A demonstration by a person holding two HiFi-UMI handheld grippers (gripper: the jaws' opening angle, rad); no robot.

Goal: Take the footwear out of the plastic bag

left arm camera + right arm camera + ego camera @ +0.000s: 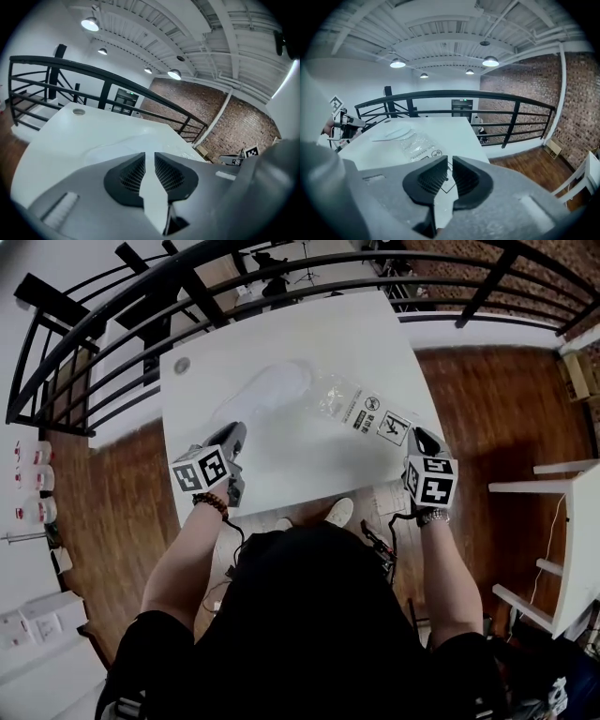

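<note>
**Above the table's near edge, both grippers empty**

Near the front edge of the white table [291, 470], I hold my left gripper [149, 158] and my right gripper [450, 161] clear of the tabletop, well apart from each other. The fingers of each stand almost together, with only a narrow slit between the ribbed pads, and nothing sits in either slit. Farther up the table lies the white footwear [267, 388], flat on the surface and outside the bag. Just to its right lies the clear plastic bag [349, 407], crumpled, its printed labels toward my right gripper. Whether bag and footwear touch I cannot tell. A black railing [281, 279] curves round the far side of the table.
</note>
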